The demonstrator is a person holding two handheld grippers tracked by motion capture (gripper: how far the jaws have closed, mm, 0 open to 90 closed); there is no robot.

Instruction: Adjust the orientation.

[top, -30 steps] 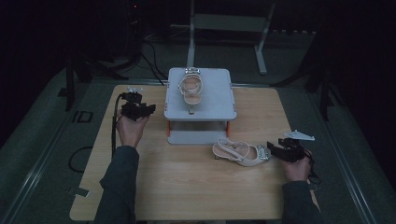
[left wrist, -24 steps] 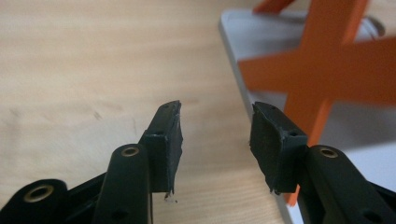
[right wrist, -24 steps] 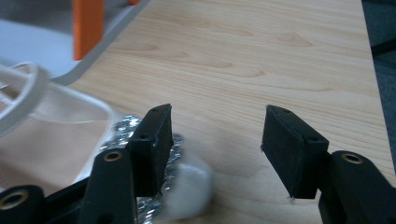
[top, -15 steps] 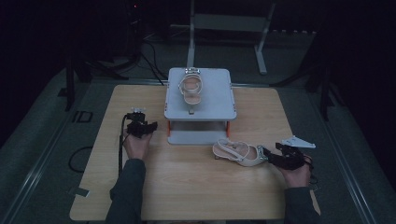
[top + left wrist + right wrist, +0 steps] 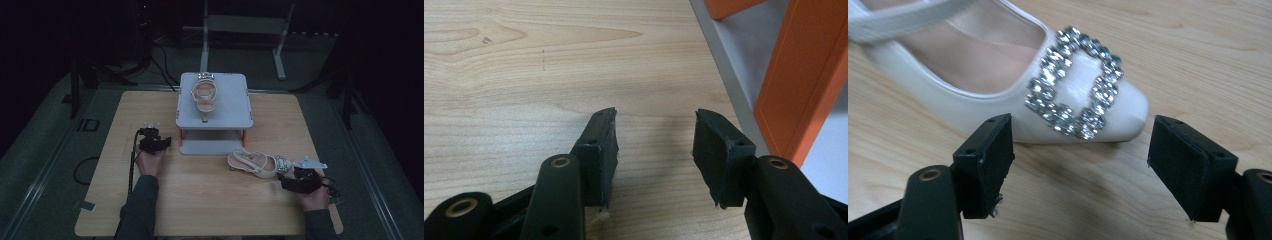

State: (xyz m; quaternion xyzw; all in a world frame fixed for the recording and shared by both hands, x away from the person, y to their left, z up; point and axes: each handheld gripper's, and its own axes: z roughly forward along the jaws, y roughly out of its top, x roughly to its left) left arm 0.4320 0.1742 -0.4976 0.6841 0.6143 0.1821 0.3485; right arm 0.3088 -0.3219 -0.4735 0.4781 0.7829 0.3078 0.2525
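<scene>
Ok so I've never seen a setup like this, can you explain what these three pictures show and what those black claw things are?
A person sits at a wooden table holding a two-jaw hand tool in each hand. The top picture looks down from above; the other two come from cameras riding on each tool. The left gripper is open over bare wood beside a grey and orange stand, which carries one cream shoe. The right gripper has just been opening; its jaws stand apart in front of the jewelled toe of a second shoe lying on the table. Nothing is held.
</scene>
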